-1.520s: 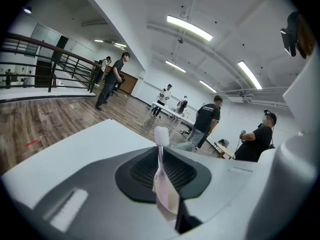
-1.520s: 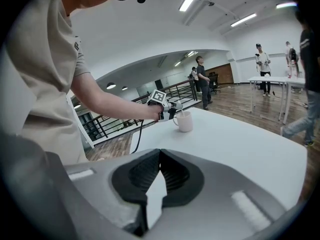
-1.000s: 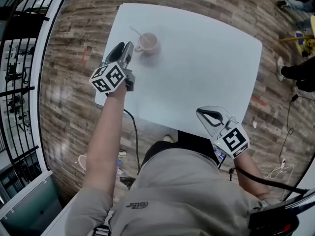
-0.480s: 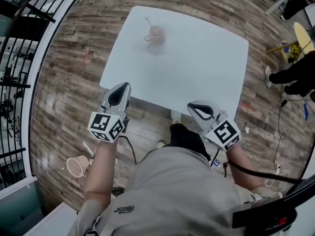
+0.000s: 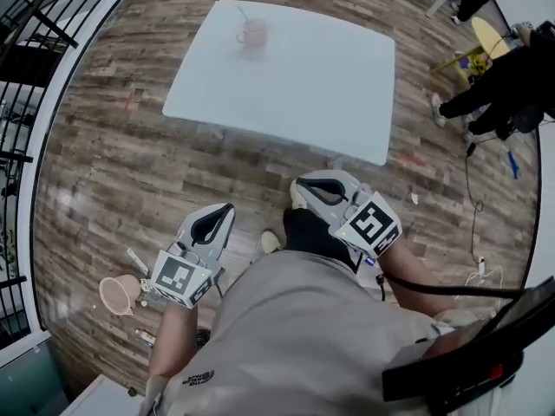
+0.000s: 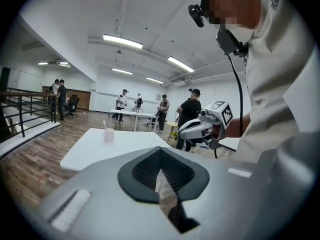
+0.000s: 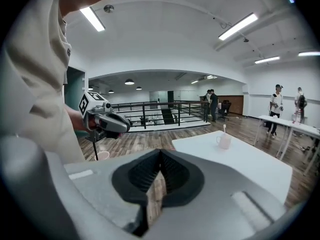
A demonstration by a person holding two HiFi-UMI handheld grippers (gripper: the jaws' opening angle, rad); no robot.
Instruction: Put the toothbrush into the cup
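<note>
A pink cup (image 5: 254,33) stands near the far left corner of the white table (image 5: 303,76), with the toothbrush (image 5: 242,14) upright inside it. The same cup (image 6: 108,134) shows far off in the left gripper view, and the cup (image 7: 224,141) also appears in the right gripper view. Both grippers are well back from the table, close to the person's body over the wooden floor. My left gripper (image 5: 227,208) is shut with nothing in it. My right gripper (image 5: 297,183) looks shut too, and empty.
Another pink cup (image 5: 115,295) lies on the floor at the lower left, with small items beside it. A black railing (image 5: 26,42) runs along the left. People (image 5: 512,85) and a yellow chair (image 5: 486,42) are at the right, beyond the table.
Both grippers have drawn back from the table toward the person's body, and the table has receded in view. The cup with the toothbrush has stayed in place.
</note>
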